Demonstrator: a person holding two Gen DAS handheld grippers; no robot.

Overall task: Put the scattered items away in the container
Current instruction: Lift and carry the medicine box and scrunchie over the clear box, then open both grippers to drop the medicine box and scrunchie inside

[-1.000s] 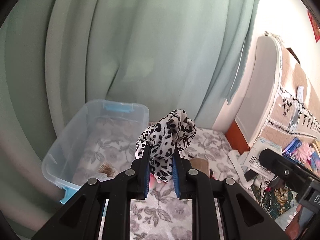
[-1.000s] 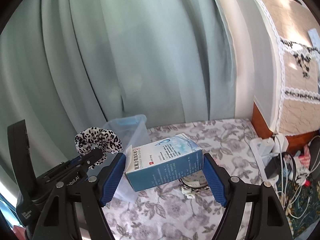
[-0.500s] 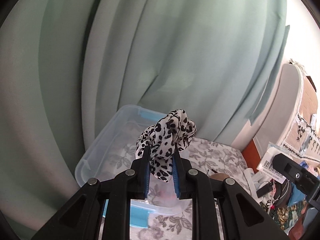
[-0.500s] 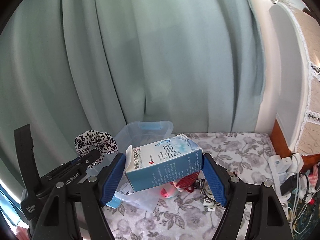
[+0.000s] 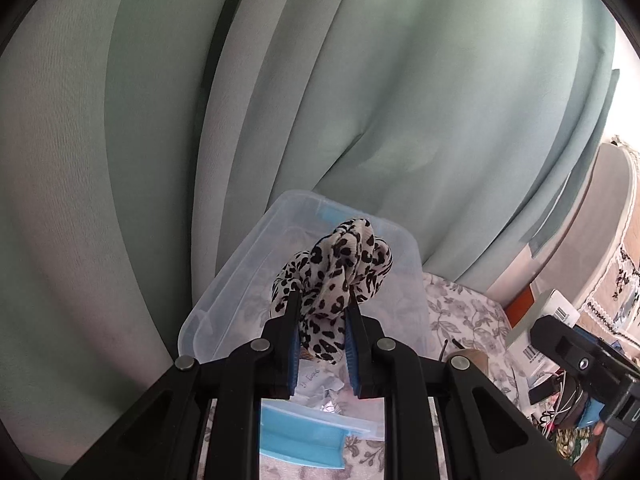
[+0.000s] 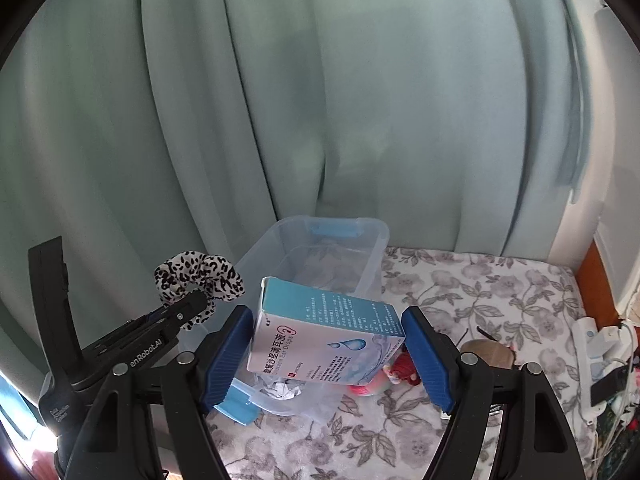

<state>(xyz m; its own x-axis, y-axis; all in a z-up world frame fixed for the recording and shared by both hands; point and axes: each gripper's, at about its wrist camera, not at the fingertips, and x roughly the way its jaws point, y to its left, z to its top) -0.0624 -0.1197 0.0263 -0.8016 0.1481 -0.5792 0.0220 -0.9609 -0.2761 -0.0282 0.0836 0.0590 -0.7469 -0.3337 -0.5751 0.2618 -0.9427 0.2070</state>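
My left gripper (image 5: 322, 312) is shut on a black-and-white leopard-print scrunchie (image 5: 336, 276), held over the near end of a clear plastic bin (image 5: 236, 276) with blue latches. That scrunchie (image 6: 200, 276) and the left gripper (image 6: 192, 306) also appear at the left of the right wrist view. My right gripper (image 6: 328, 332) is shut on a light blue ear-drops box (image 6: 324, 340), pads on its two ends, just in front of the bin (image 6: 372, 240). Crumpled wrappers (image 6: 280, 392) lie in the bin's near end.
A green curtain (image 6: 320, 100) hangs close behind the bin. The bin stands on a floral cloth (image 6: 480, 300). A red trinket (image 6: 404, 370), a pink item and a brown round object (image 6: 486, 354) lie near the box. A white power strip with cables (image 6: 600, 344) crowds the right edge.
Both grippers have swung left toward the bin with their loads. The bin now sits under the left gripper's fingers and nearer the middle of the right wrist view; the box has rolled.
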